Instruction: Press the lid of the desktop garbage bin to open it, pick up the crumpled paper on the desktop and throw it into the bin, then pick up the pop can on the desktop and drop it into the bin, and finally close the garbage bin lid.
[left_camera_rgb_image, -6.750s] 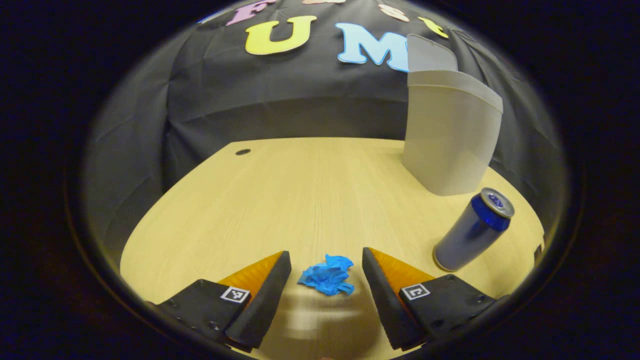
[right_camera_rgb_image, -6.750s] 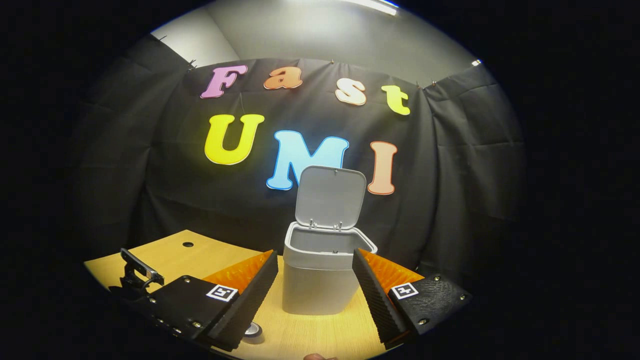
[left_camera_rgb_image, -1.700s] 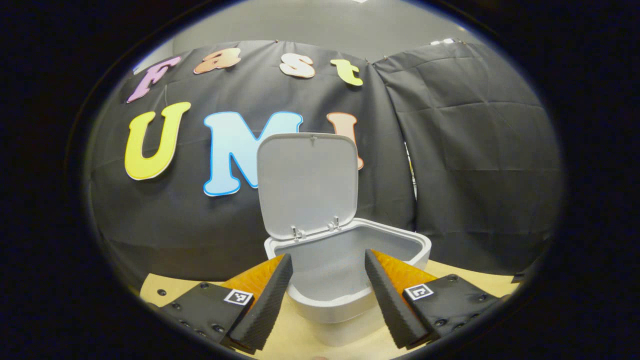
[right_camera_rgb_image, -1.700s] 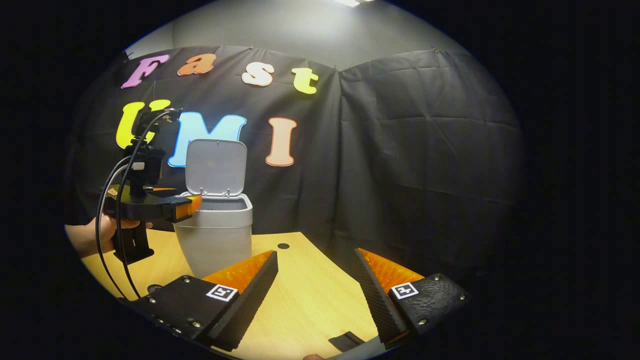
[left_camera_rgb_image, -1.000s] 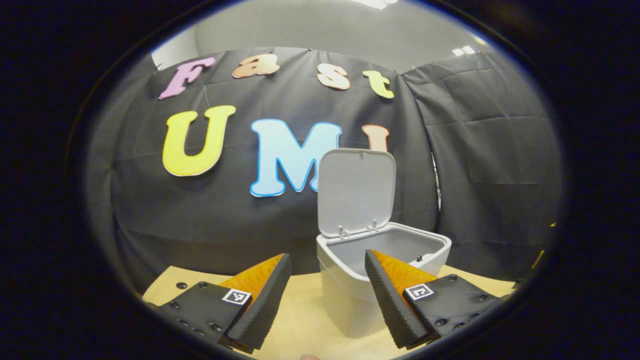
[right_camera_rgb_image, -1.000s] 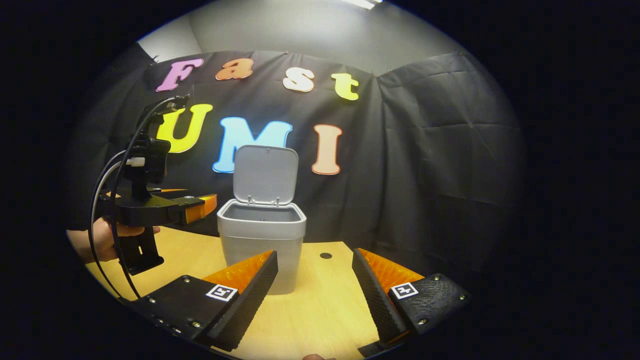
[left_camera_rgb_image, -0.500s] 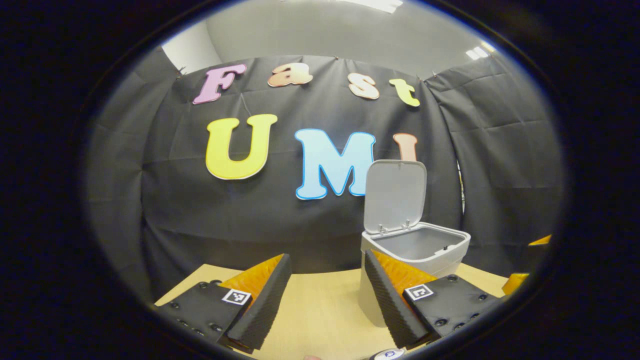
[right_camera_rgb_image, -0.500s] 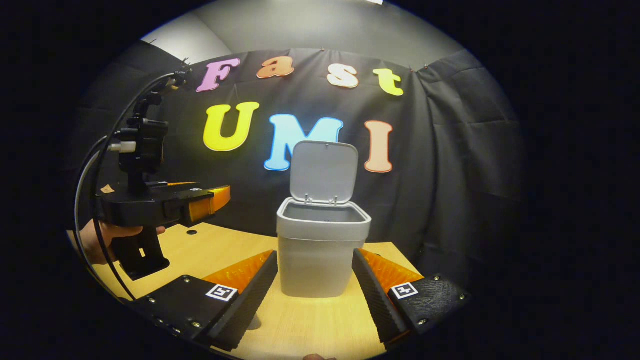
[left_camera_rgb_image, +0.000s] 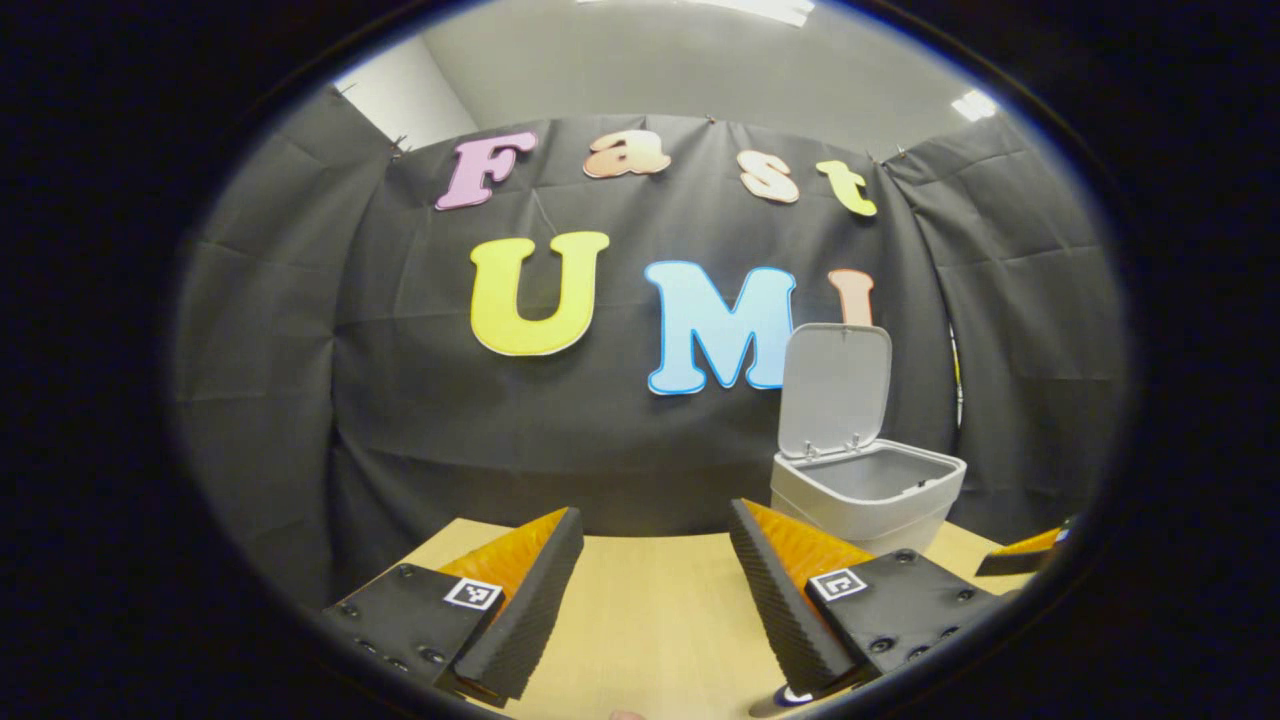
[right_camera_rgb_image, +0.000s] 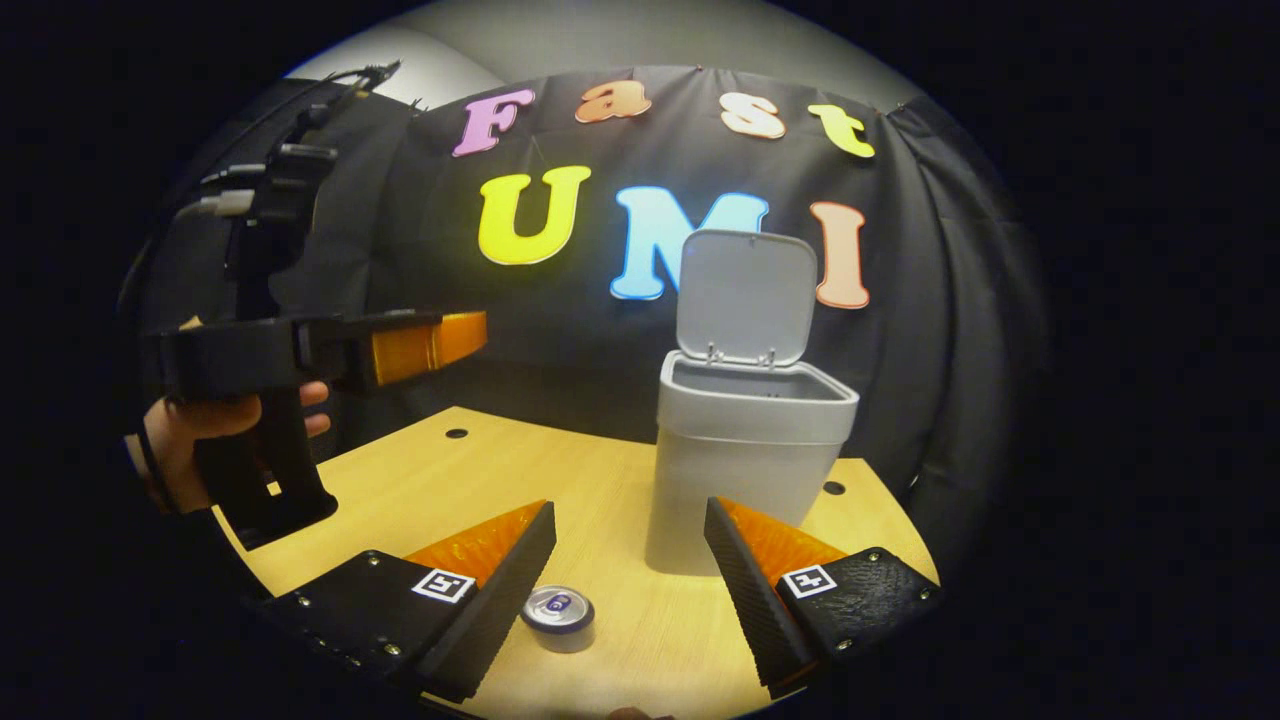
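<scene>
Since a moment ago, the right gripper (right_camera_rgb_image: 630, 545) has dipped over the pop can (right_camera_rgb_image: 557, 617), fingers spread and empty. Upright near the desktop's (right_camera_rgb_image: 430, 480) front edge, the can is near the open-lidded bin (right_camera_rgb_image: 745, 465). Raised left gripper (left_camera_rgb_image: 655, 570) is also released.

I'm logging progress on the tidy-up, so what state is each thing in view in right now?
Grey plastic desktop bin: upright on the wooden table.
Grey bin lid: open, hinged up at the back.
Pop can with blue top: upright on the table, not gripped, between the right gripper's fingers in the picture.
Right gripper: open, empty.
Left gripper: open, empty, raised above the table.
</scene>
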